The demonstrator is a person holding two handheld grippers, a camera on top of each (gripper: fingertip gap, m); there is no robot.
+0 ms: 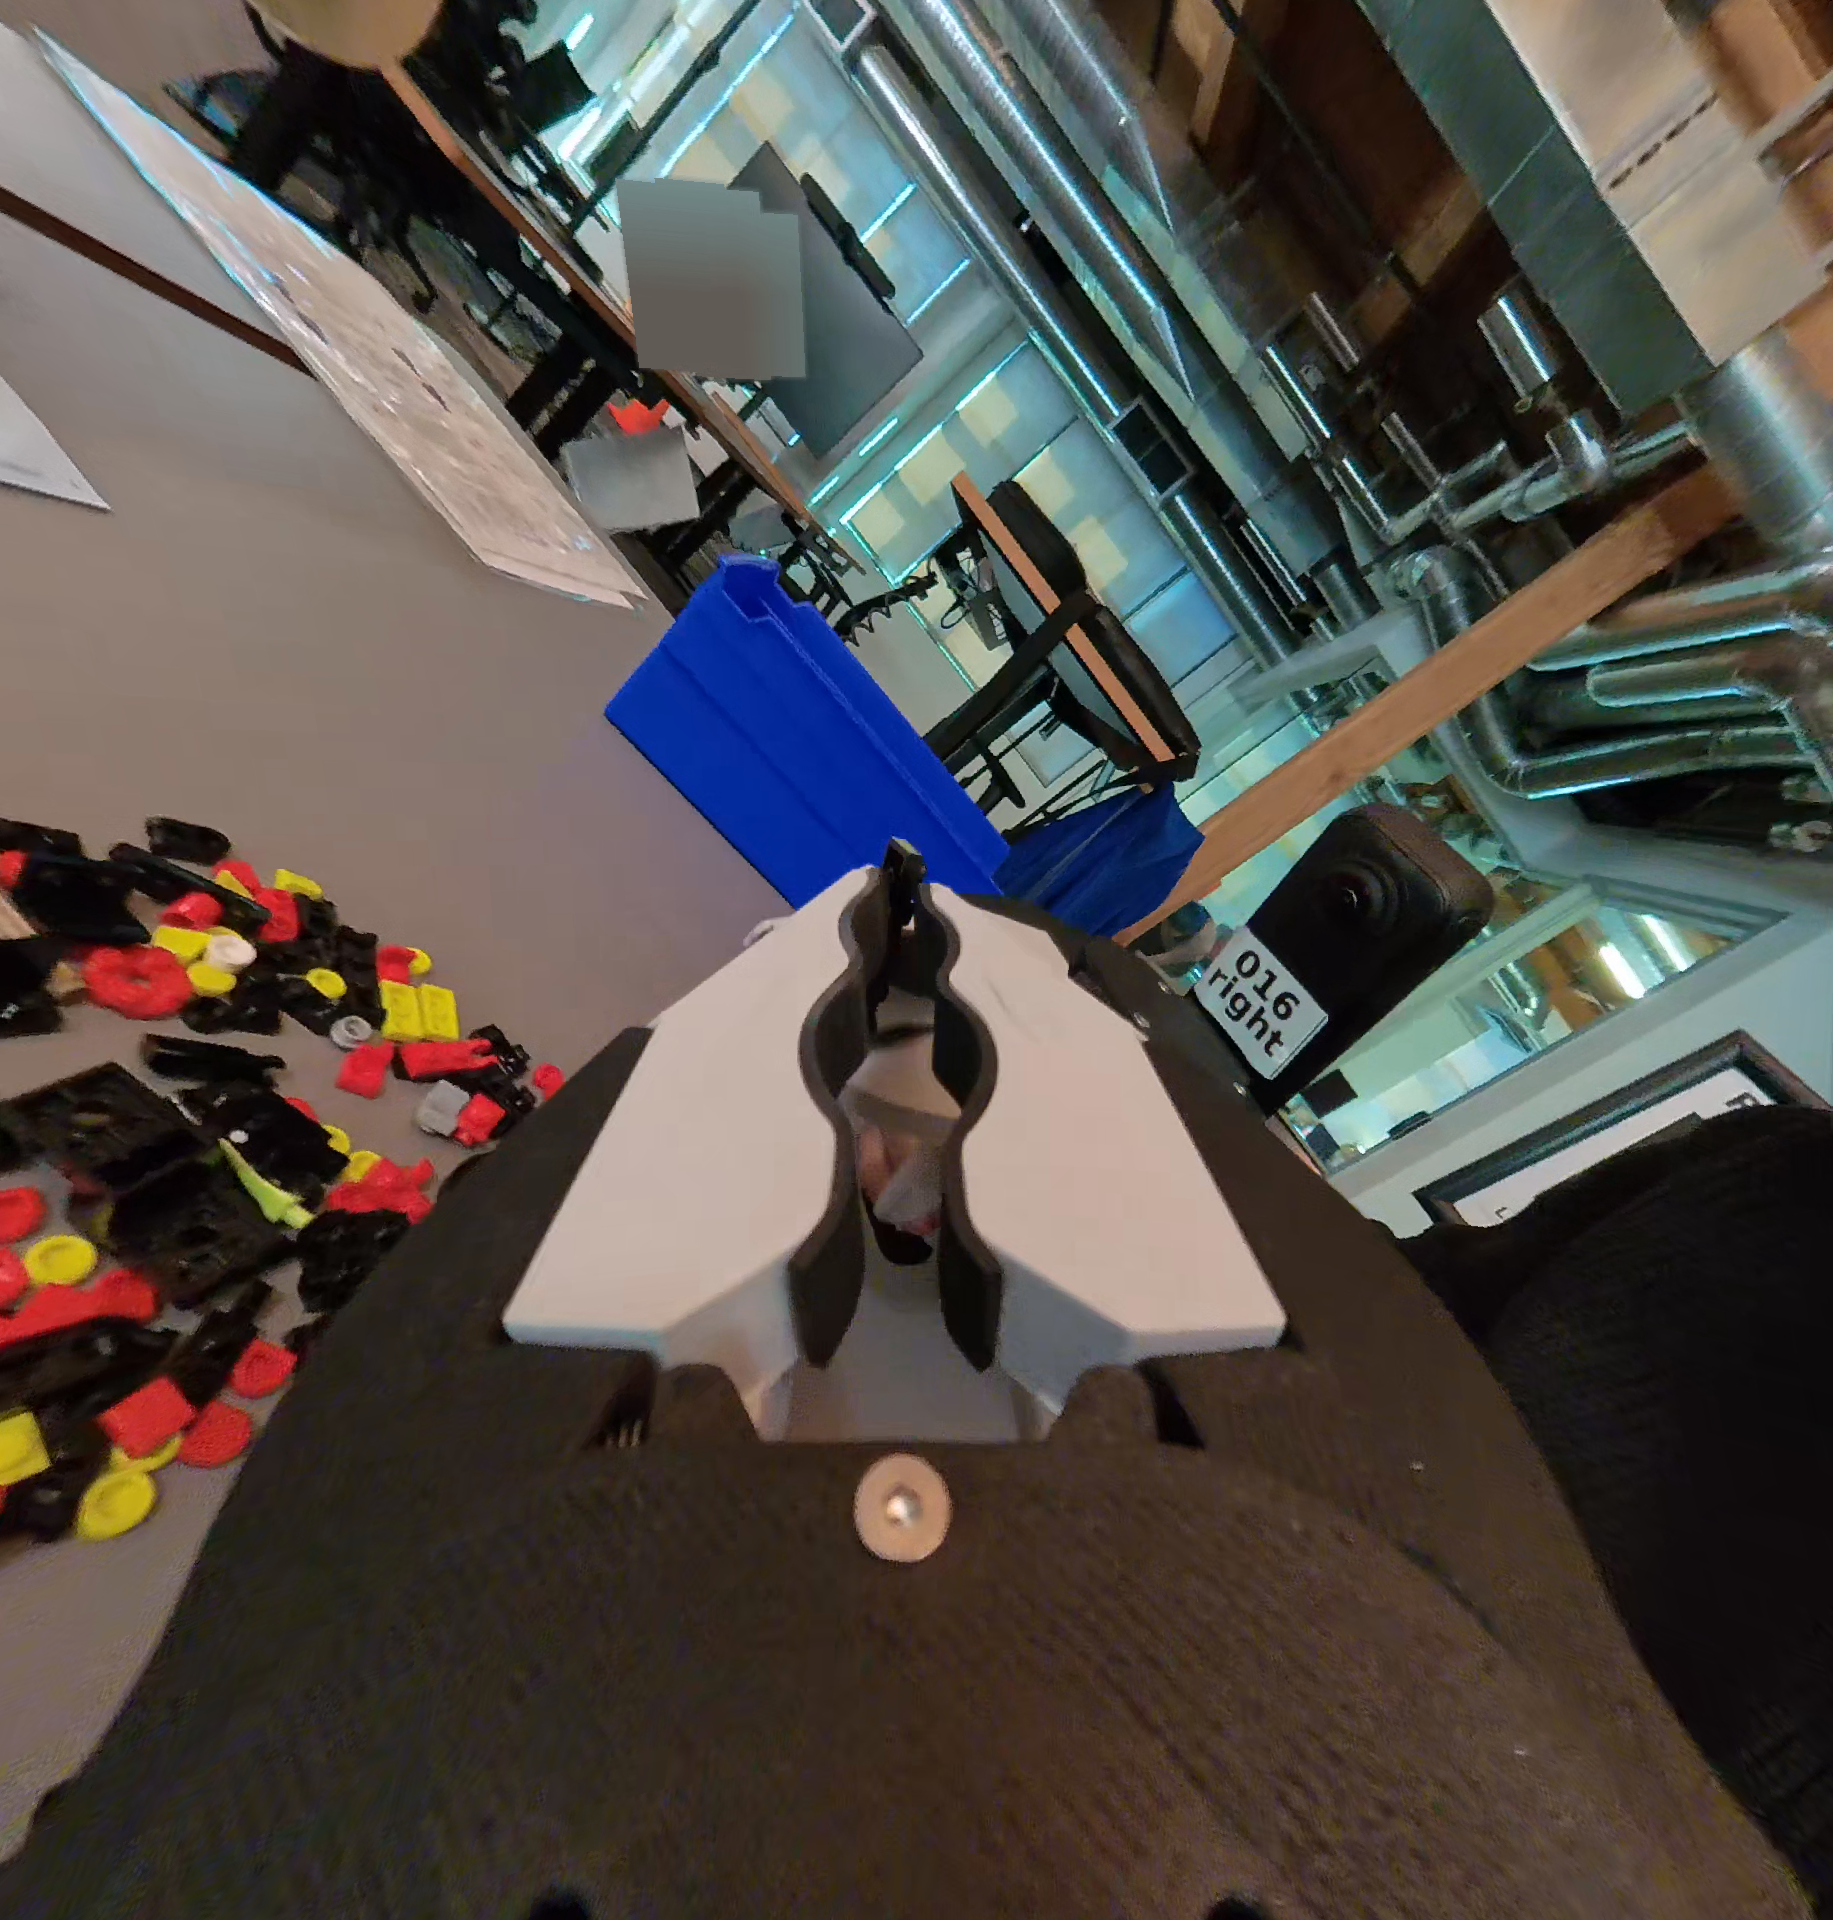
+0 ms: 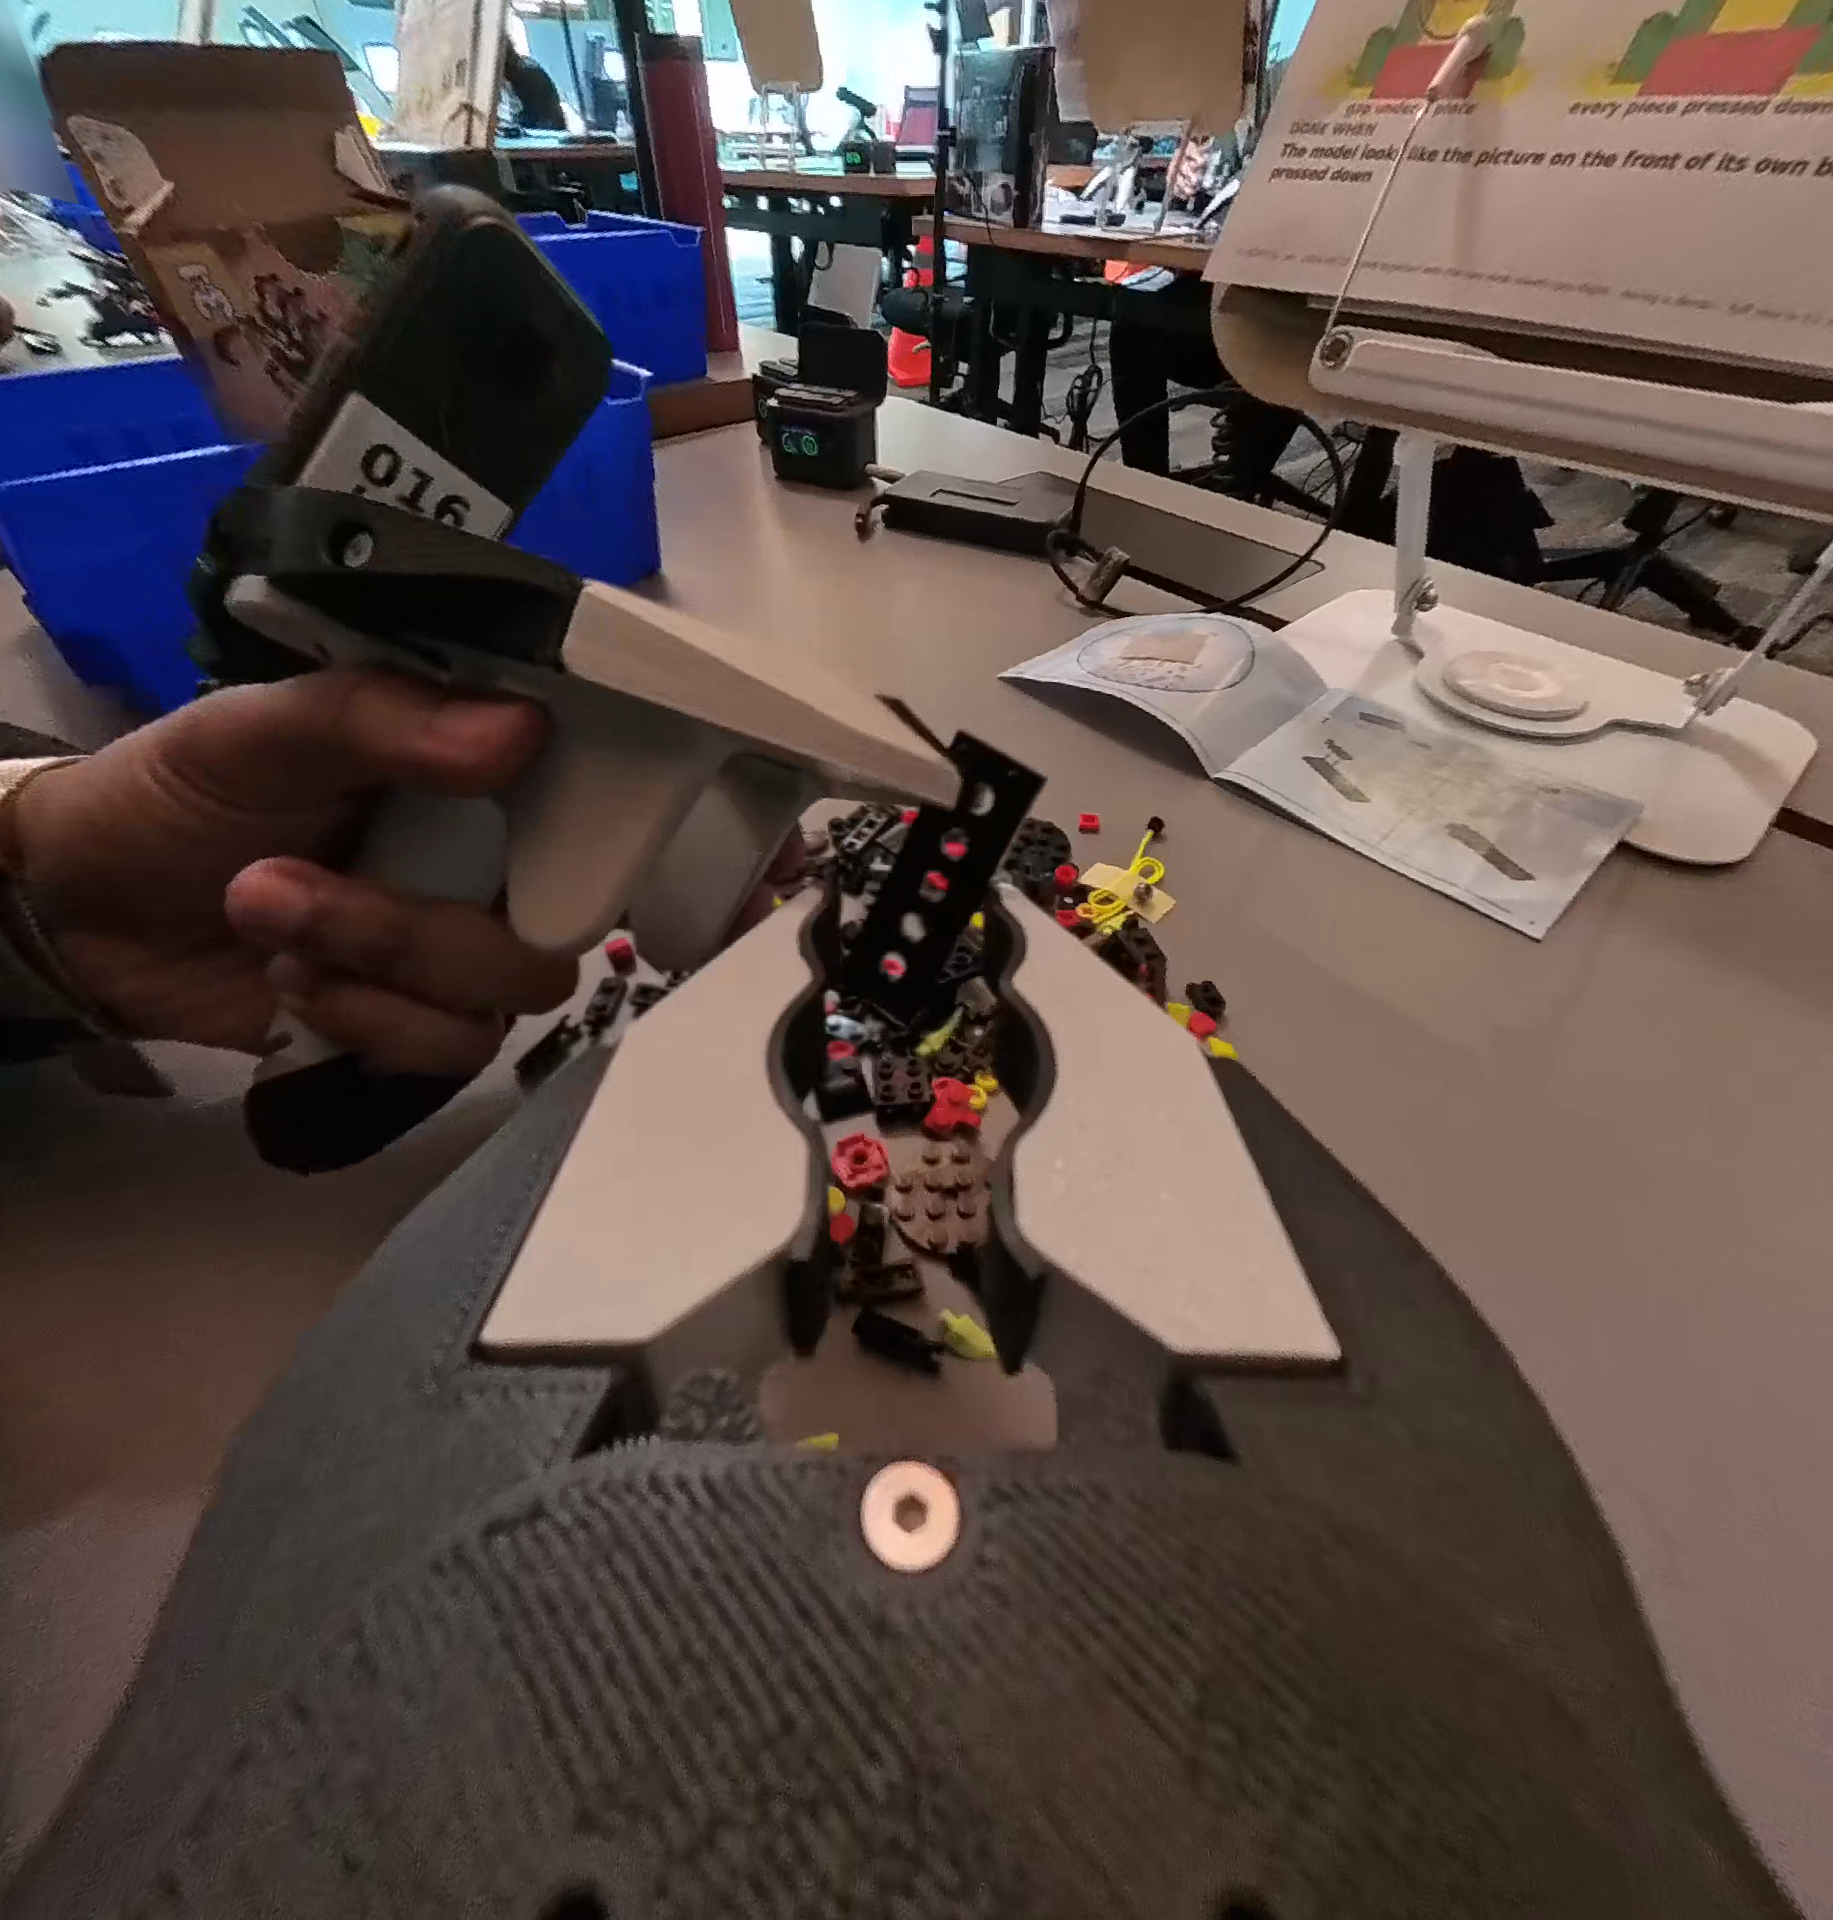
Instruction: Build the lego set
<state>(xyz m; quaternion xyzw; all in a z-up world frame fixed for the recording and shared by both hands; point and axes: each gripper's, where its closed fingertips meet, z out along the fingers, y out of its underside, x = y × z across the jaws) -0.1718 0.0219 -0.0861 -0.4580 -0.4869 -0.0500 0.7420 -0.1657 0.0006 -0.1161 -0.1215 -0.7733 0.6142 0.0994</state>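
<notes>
My left gripper (image 1: 904,883) is shut on the thin edge of a long black lego plate with holes (image 1: 904,860), raised off the table. In the right wrist view a hand (image 2: 268,862) holds that left gripper (image 2: 943,769), which pinches the top end of the plate (image 2: 953,862). The plate hangs slanted, and its lower end sits between the fingers of my right gripper (image 2: 907,914). Those jaws are apart, with a small gap either side of the plate. A pile of black, red and yellow lego pieces (image 2: 922,1122) lies on the grey table below, and it also shows in the left wrist view (image 1: 164,1143).
Blue bins (image 2: 91,499) stand at the back left, one also in the left wrist view (image 1: 787,727). An open instruction booklet (image 2: 1327,748) and a white document stand (image 2: 1514,686) are at the right. A black case (image 2: 824,436) and a cable (image 2: 1203,520) lie behind. Only a small space, under 4 cm, lies between the two pairs of fingers.
</notes>
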